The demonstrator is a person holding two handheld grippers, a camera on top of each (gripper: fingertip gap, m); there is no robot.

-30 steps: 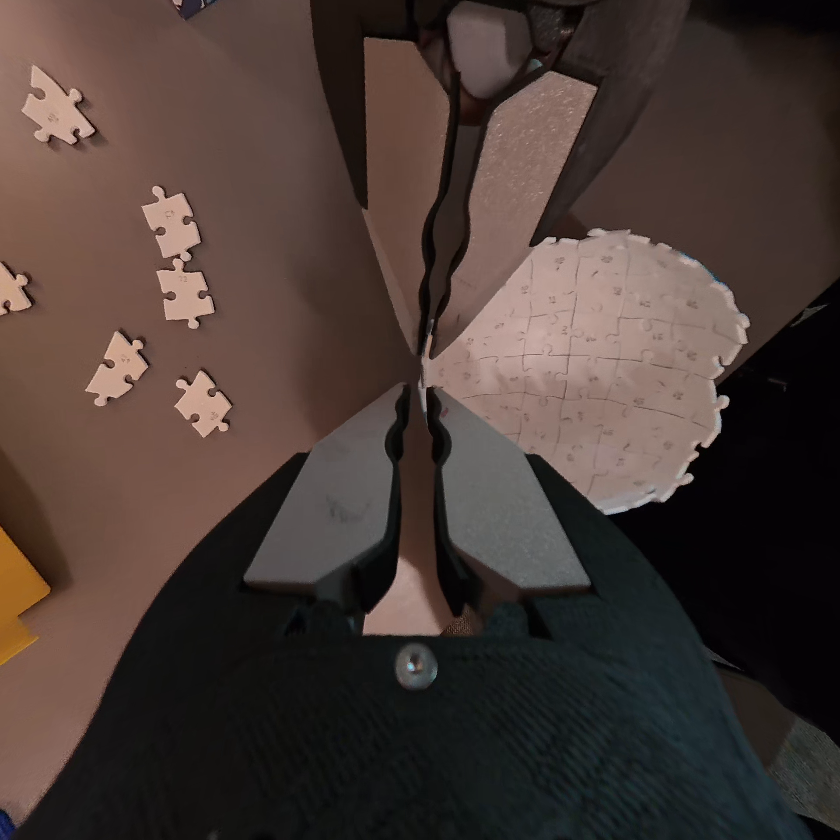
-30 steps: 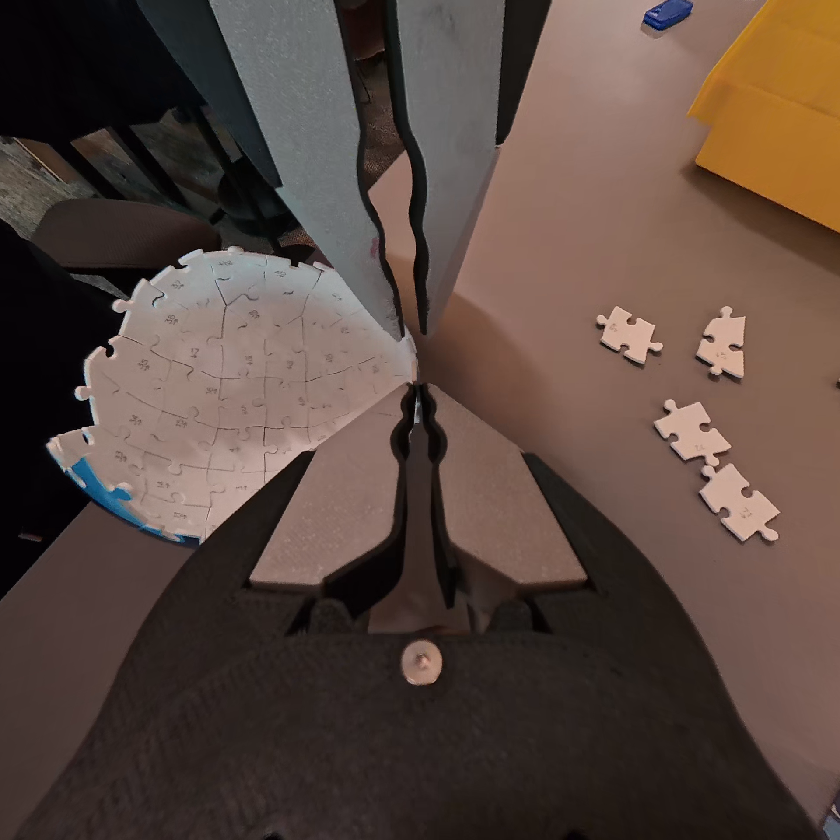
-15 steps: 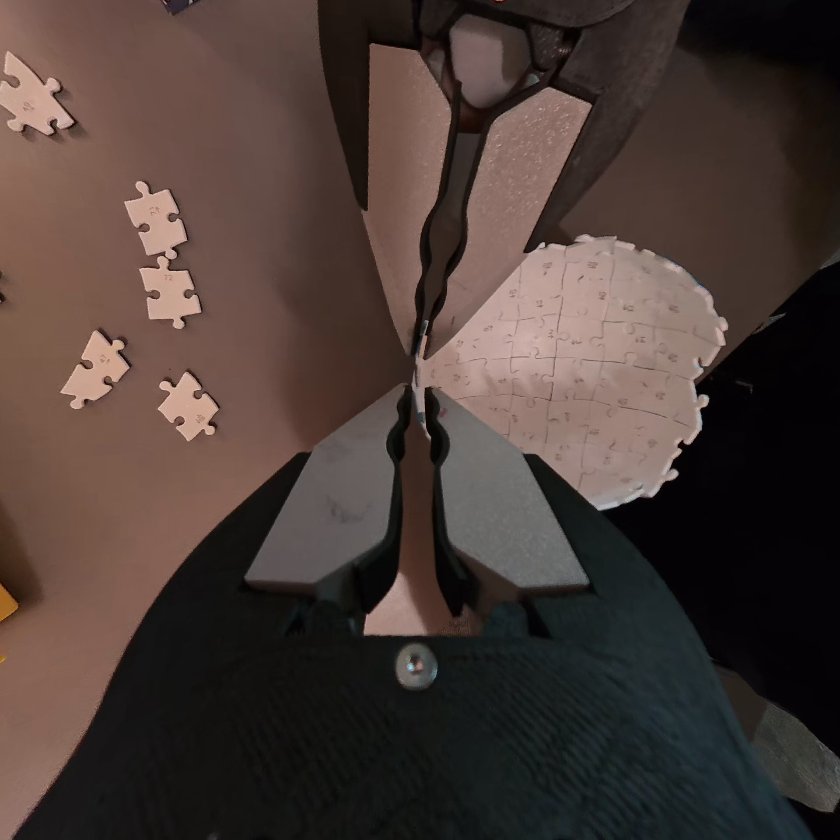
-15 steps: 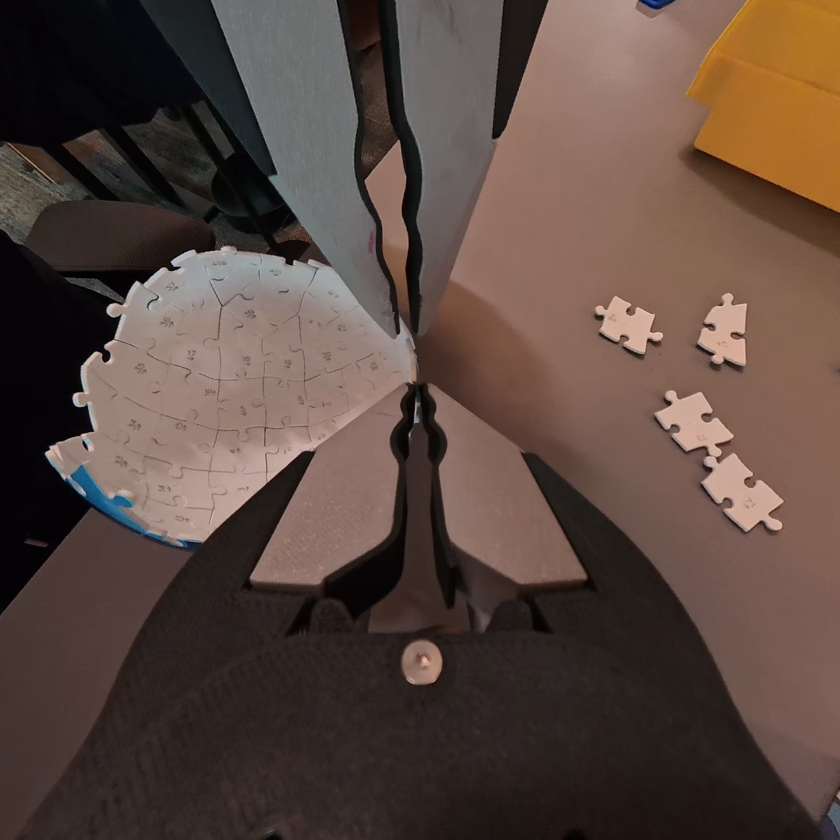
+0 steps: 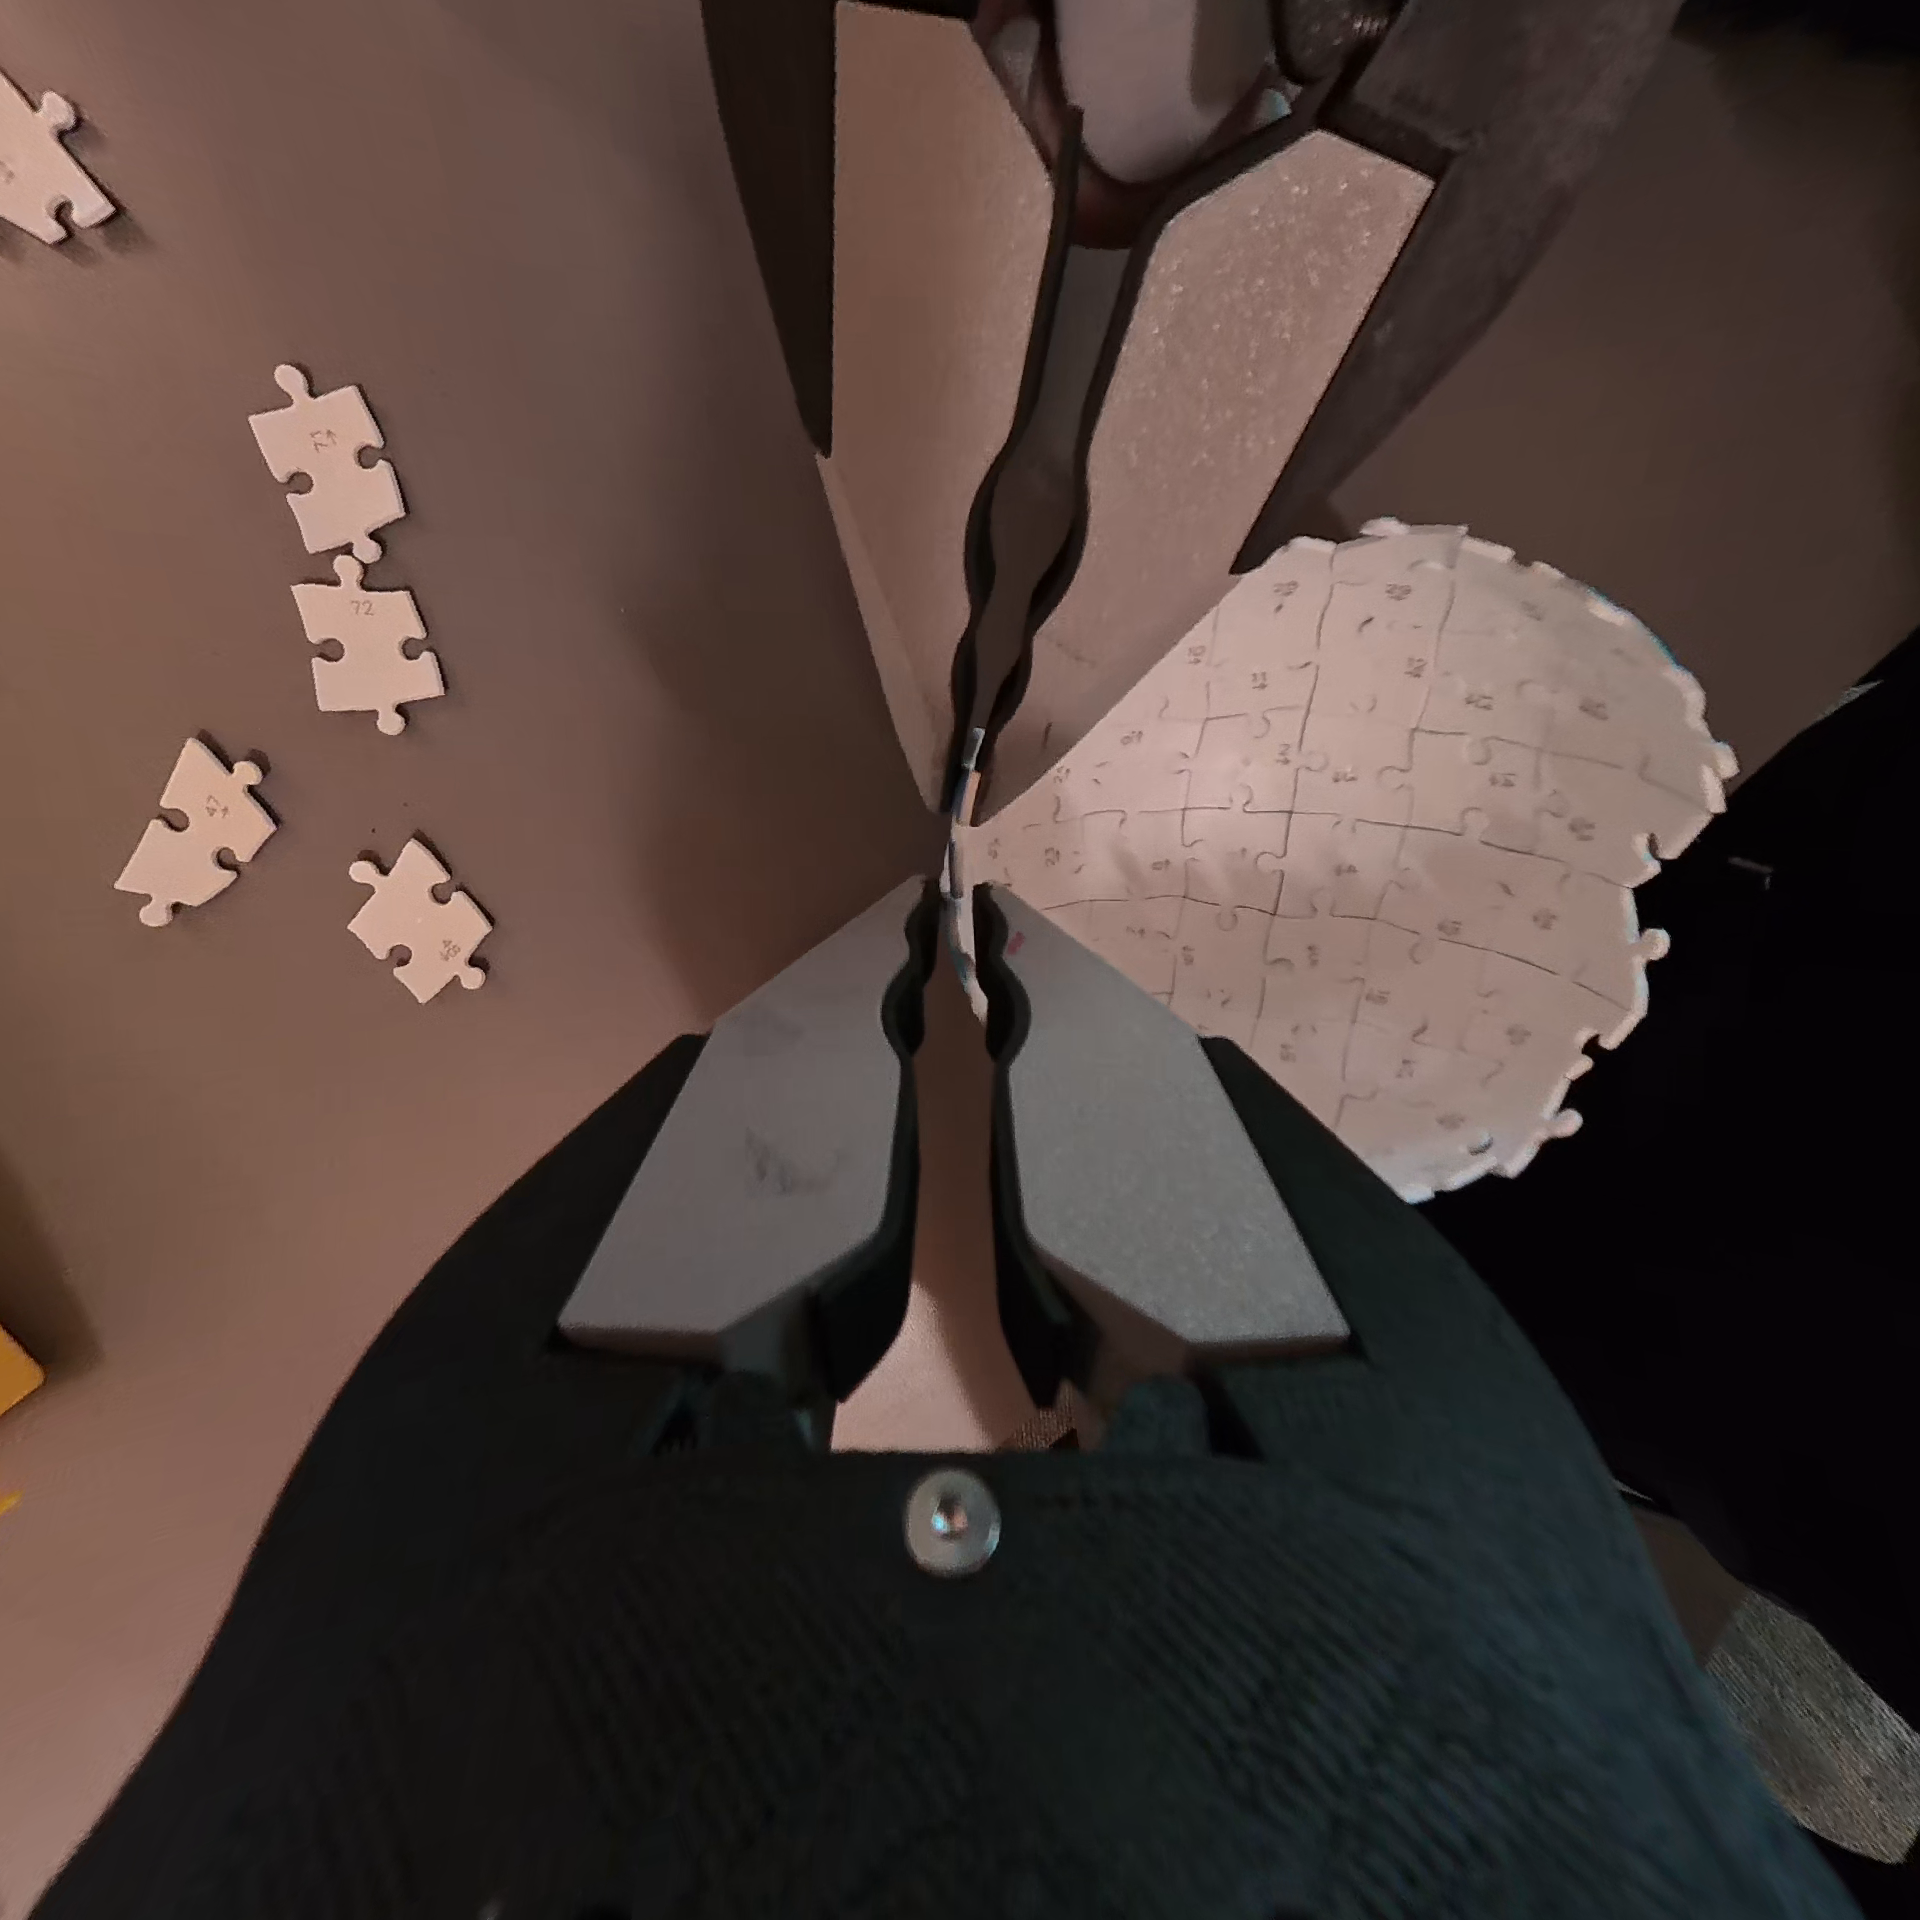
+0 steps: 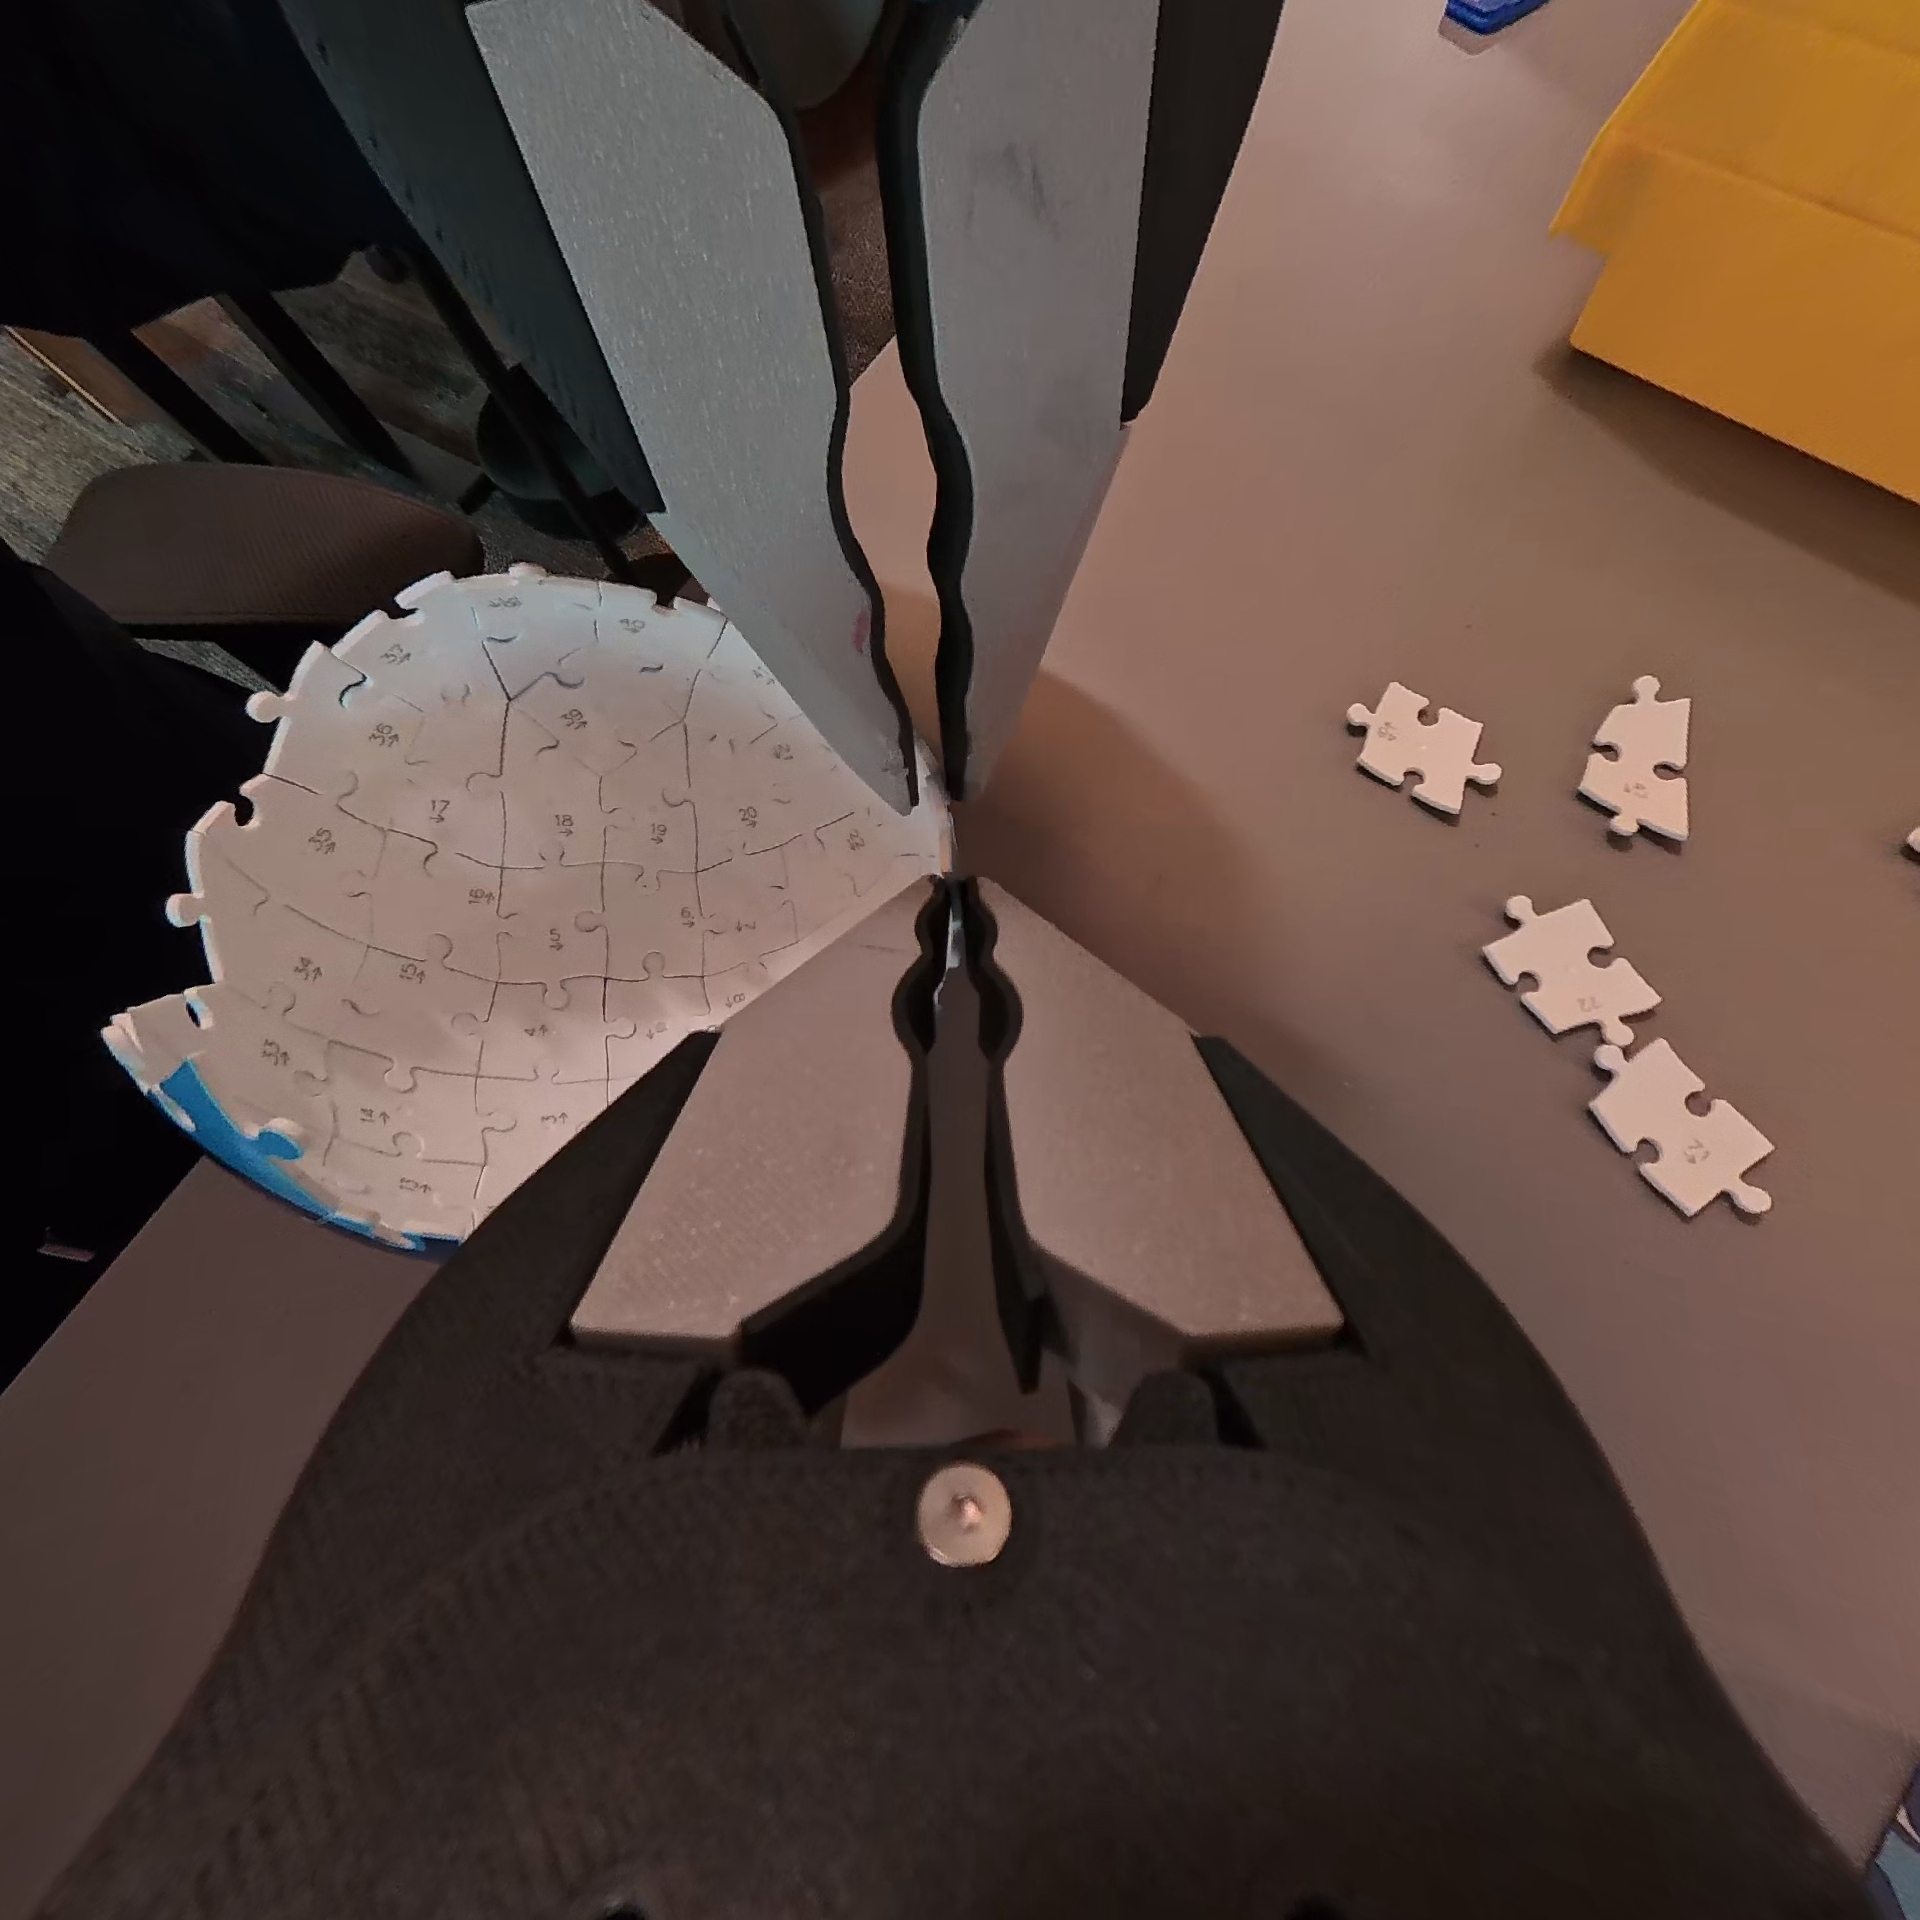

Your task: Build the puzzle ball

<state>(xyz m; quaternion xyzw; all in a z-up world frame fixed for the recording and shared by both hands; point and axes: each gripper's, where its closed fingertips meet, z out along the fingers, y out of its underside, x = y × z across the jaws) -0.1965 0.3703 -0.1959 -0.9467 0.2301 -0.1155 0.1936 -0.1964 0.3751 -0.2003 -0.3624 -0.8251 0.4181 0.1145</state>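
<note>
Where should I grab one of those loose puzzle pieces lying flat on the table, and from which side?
Probably from straight above, pinching across the piece's narrow waist at two opposite edges. It lies flat on the table apart from its neighbours, so no face can be pinched, and the knobs look too small to hold.

Grey-brown table (image 5: 540, 1039) carries loose white puzzle pieces (image 5: 358, 655), undersides up. Left wrist view: four in a cluster at left, a fifth at far left edge. Right wrist view: same pieces at right, two touching (image 6: 1626, 1065). Yellow bin (image 6: 1756, 301) far right, small blue object (image 6: 1486, 10) beyond.
</note>
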